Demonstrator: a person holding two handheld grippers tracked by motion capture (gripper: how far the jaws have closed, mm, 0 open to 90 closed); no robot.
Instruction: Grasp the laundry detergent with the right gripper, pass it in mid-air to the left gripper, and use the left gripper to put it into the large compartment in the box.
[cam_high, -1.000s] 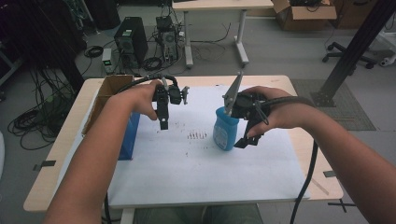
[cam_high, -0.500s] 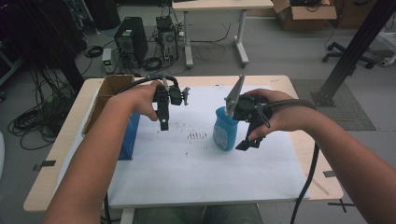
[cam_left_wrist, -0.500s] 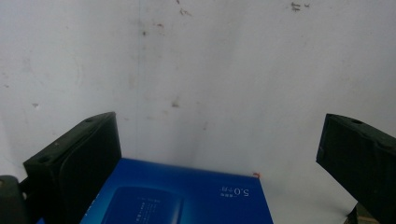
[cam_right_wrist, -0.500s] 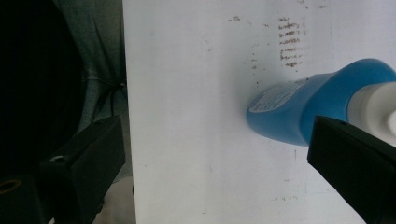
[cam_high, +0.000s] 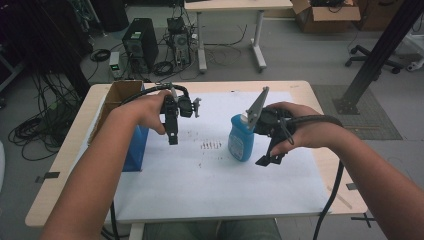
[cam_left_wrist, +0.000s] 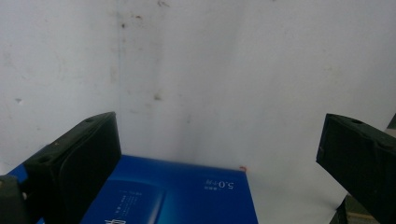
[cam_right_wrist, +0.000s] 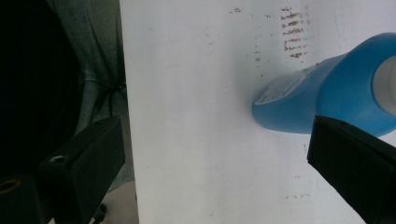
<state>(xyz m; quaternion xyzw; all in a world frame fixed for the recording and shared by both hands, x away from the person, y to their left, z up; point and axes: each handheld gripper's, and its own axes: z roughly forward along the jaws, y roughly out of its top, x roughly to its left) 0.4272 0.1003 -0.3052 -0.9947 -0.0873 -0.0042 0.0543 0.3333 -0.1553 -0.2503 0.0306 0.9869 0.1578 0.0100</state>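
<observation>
Blue bottle (cam_high: 241, 140) upright beside cardboard box (cam_high: 118, 97)

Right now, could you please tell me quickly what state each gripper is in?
Left gripper: open, holding nothing, above the dark blue cardboard box.
Right gripper: open, holding nothing, beside the light blue plastic bottle.

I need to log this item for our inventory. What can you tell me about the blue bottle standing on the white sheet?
The blue bottle looks like glossy plastic, with a flattened body that narrows to a pale white cap at the top and a light label on its face. It stands upright on the white sheet, right of a patch of small dark marks. The right tongs are beside it, jaws wide apart; in the right gripper view the bottle lies near one jaw, and contact cannot be made out.
</observation>
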